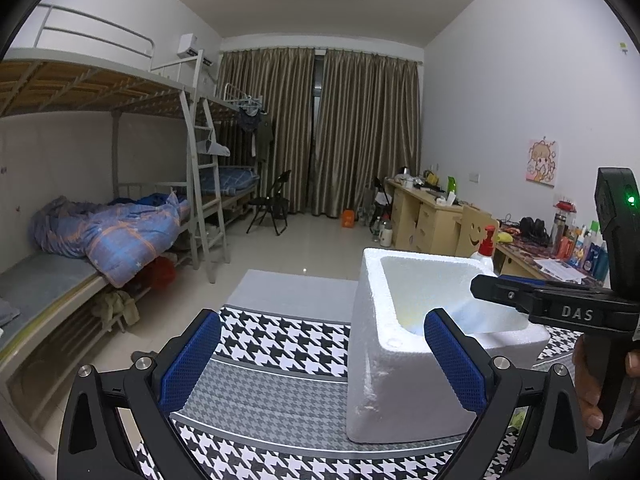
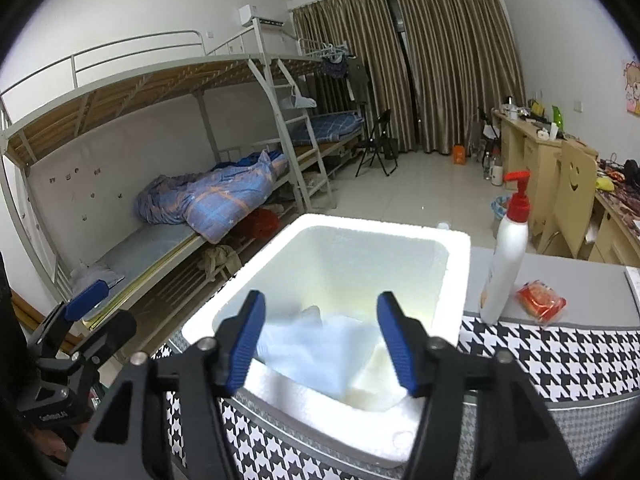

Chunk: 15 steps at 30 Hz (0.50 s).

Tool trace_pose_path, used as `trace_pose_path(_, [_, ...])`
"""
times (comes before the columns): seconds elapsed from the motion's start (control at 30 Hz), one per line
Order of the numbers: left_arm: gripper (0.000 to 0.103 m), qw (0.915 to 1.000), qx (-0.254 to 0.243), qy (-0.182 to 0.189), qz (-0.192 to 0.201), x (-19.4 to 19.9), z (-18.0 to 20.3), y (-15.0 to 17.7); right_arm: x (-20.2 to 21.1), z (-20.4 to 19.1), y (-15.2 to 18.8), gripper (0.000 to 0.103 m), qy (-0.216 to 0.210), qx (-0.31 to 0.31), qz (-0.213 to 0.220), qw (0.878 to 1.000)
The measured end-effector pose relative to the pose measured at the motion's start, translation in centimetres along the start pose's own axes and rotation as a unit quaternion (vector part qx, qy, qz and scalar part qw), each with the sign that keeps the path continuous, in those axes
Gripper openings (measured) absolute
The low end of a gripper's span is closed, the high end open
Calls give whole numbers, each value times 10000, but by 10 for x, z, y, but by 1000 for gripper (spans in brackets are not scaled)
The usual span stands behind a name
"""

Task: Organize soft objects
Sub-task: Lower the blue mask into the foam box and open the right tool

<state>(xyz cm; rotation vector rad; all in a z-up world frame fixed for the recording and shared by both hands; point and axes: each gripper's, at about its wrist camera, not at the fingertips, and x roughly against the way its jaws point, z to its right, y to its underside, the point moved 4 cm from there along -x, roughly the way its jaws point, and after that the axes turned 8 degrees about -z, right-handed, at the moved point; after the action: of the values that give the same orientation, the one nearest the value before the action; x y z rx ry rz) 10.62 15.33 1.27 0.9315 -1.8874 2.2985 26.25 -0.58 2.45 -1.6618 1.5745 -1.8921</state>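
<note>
Room: a dormitory room with grey floor tiles, white walls and closed tan curtains (image 1: 320, 132) on the far wall.
Left side: metal bunk beds (image 1: 120, 92) line the left wall; a crumpled blue quilt (image 1: 120, 228) lies on a lower bunk.
Centre back: a black folding chair (image 1: 274, 204) stands before the curtains.
Right side: pale wooden desks (image 1: 424, 216) run along the right wall, crowded with small items too small to name.
Worktop: the worktop (image 2: 560, 304) is grey, with a black-and-white houndstooth cloth (image 1: 280, 344) over its near part.
Foam box: a white foam box (image 2: 332, 232) stands open-topped on the cloth.
Soft objects: a pale blue cloth (image 2: 316, 352) and a whitish foam-like piece (image 2: 372, 384) lie inside the box, side by side against its near wall.
Beside the box: a white pump bottle (image 2: 506, 252) with a red top stands upright to the right of the box; a red packet (image 2: 540, 300) lies just right of the bottle.
Left hand-held gripper: the left hand-held gripper (image 1: 320, 360) is released, its jaws wide and nothing between them; it sits low over the cloth, left of the box, its right finger in front of the box's corner.
Right hand-held gripper: the right hand-held gripper (image 2: 320, 344) is tilted down over the box's near rim, jaws apart and empty, above the blue cloth without pressing it.
Hand: a hand (image 1: 600, 384) grasps the right tool's handle.
</note>
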Motion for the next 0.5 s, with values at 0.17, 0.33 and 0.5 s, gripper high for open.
trace_pose_path(0.17, [102, 10000, 1, 13, -12, -1, -3, 0, 4, -1, 1, 67, 27, 64, 20, 10000])
trace_pose_path(0.33, [102, 10000, -41, 36, -6, 1, 0, 1, 12, 0, 3, 73, 33, 88, 119, 9999])
trace_pose_path(0.5, [102, 9999, -79, 89, 25, 5, 5, 1, 19, 1, 5, 83, 37, 164, 228, 9996])
